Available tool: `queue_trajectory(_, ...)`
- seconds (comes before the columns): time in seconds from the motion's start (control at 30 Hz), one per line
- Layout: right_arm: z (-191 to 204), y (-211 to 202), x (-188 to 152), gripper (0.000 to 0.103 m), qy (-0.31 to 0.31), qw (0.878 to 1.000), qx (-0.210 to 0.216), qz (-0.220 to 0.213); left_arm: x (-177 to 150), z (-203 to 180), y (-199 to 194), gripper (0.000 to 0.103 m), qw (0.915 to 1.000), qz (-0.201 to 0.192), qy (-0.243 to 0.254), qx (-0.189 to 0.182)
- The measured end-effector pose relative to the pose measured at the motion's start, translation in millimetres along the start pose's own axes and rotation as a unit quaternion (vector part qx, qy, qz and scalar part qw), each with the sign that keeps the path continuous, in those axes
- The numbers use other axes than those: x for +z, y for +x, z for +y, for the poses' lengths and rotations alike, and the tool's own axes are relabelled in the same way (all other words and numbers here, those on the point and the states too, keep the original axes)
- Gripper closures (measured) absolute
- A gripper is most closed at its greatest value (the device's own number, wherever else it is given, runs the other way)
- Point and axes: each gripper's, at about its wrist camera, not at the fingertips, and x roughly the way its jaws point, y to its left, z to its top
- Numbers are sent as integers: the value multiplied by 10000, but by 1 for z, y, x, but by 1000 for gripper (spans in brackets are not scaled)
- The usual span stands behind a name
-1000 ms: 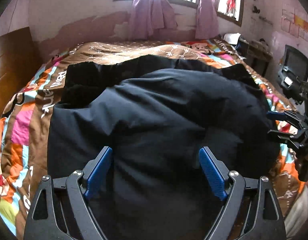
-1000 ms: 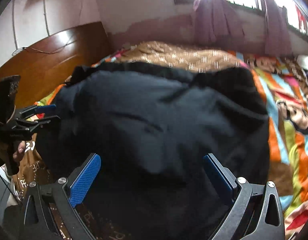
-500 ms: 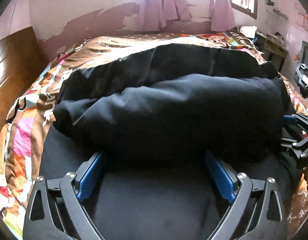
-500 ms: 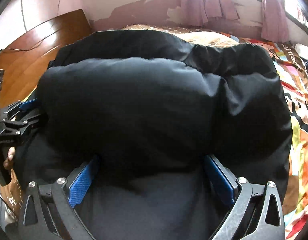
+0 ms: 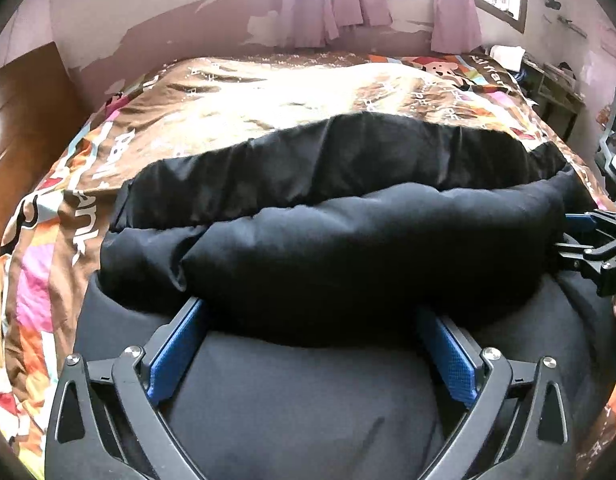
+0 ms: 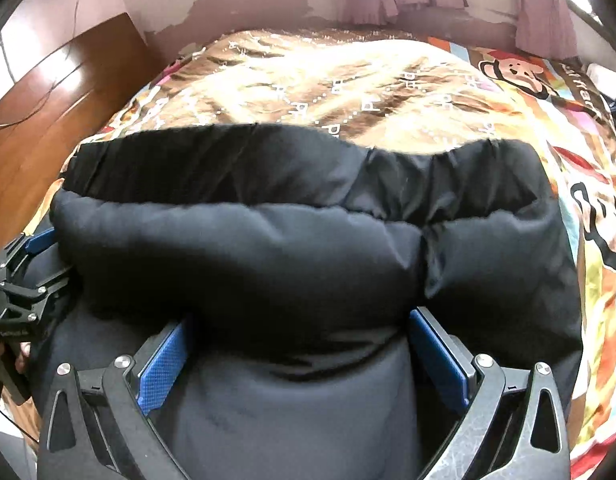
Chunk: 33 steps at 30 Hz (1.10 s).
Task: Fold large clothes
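Observation:
A big black padded garment (image 5: 368, 240) lies across the bed's patterned quilt (image 5: 267, 92), its near part doubled over into a thick roll short of the far hem. My left gripper (image 5: 310, 308) points down at it, jaws opening wide. The roll lies over the blue fingertips (image 5: 187, 320), and the pads do not press on it. My right gripper (image 6: 299, 318) stands just as wide over the same garment (image 6: 247, 248), the roll resting between its pads (image 6: 432, 344). Each gripper shows at the other view's edge: the right gripper (image 5: 588, 240), the left gripper (image 6: 27, 268).
The brown and multicoloured quilt (image 6: 328, 80) stretches beyond the garment to a peeling wall. A wooden headboard (image 5: 19, 120) (image 6: 47, 100) stands at the left. Purple curtains (image 5: 332, 0) hang at the window. A cluttered desk (image 5: 556, 80) stands far right.
Both grippers moved forward and tipped down. The garment's raised layer came down into a roll over the far part. More quilt shows beyond. The left jaws spread a little wider.

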Motion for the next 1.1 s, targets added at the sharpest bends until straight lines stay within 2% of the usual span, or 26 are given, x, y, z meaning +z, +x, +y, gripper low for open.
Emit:
queue_trajectory(0.17,-6,18,10,0,-99,9996,37,251,11,8,12,1,9999,120,-93,-50)
queue_trajectory(0.4,-9,36,15,0,-211,9987,103,454,17,21,27,1,9986,349,-239,-322)
queue_trajectory(1.1,-11,51,15,0,-241,9993,173,237,12,25,37,1,9972,192,-408,-599)
